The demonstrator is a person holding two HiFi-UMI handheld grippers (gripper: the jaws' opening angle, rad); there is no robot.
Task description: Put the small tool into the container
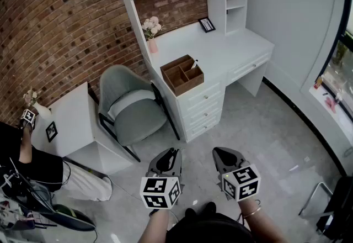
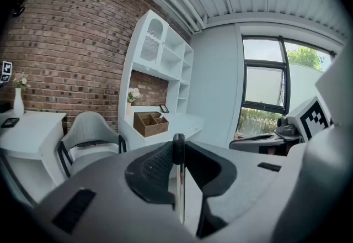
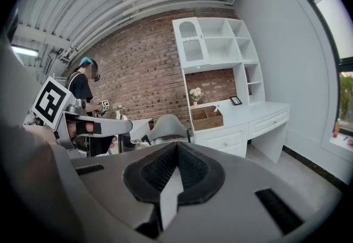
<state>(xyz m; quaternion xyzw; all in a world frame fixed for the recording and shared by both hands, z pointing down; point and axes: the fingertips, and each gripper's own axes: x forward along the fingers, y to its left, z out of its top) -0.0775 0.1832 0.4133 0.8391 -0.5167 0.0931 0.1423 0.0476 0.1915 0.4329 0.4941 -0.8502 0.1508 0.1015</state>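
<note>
Standing in container (image 1: 185, 85), small tool (image 1: 194, 64) lies far from closed, empty left gripper (image 1: 172, 151) and right gripper (image 1: 220, 151).

Open-topped brown wooden box container (image 1: 180, 79), rectangular, split by inner walls into several compartments, standing flat and upright on the white desk top (image 1: 231, 48), close to the front edge and above the drawers. Seen small and far off in the left gripper view (image 2: 148, 124) and the right gripper view (image 3: 206, 119). Slim pale stick-like small tool (image 1: 194, 64) already inside, in a compartment at the far right corner, leaning tilted with the upper end poking above the rim (image 3: 215, 108); too small for finer detail
</note>
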